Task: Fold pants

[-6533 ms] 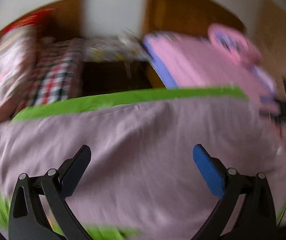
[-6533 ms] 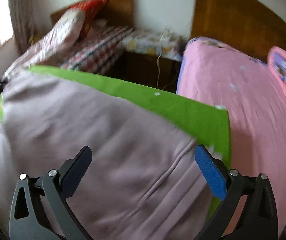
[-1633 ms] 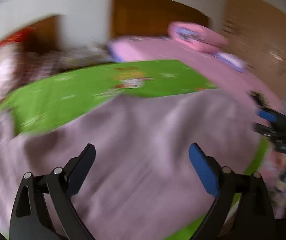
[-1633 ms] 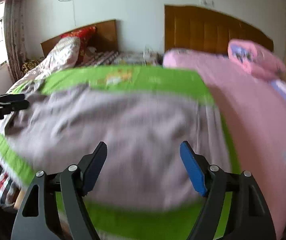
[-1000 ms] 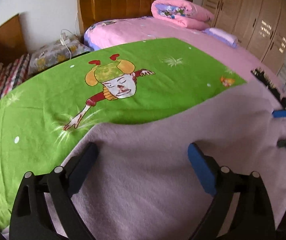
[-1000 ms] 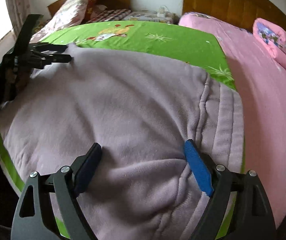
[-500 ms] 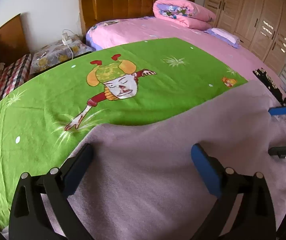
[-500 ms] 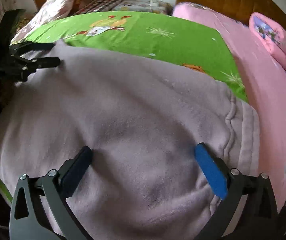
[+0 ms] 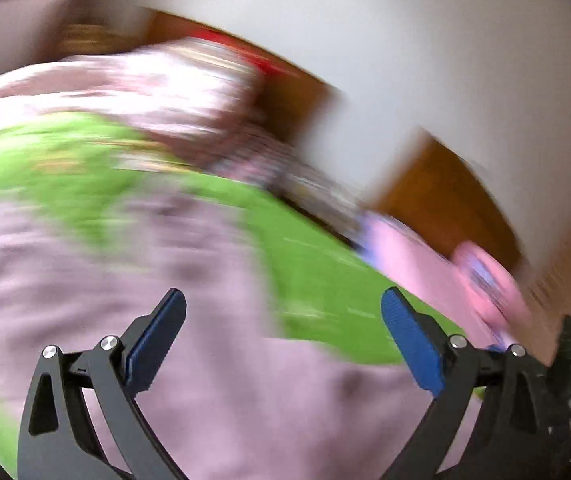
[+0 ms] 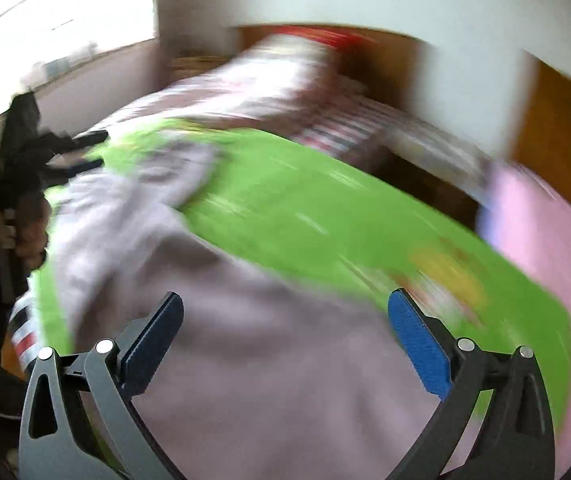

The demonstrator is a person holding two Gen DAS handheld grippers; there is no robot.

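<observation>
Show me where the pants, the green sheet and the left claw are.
pants [image 10: 277,360], right wrist view, flat middle of the cloth.
green sheet [image 10: 305,208], right wrist view, bare middle.
left claw [image 9: 283,336], left wrist view, between the open tips.

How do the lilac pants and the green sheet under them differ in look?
The pants are plain pale lilac; the green sheet is bright green with a yellowish print. The pants lie rumpled; the sheet lies spread out. Both are cloth, blurred here.

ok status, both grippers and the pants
Left hand-held gripper open, empty. Right hand-held gripper open, empty. Pants on green sheet, not held. Blurred; nothing seen in the way.
</observation>
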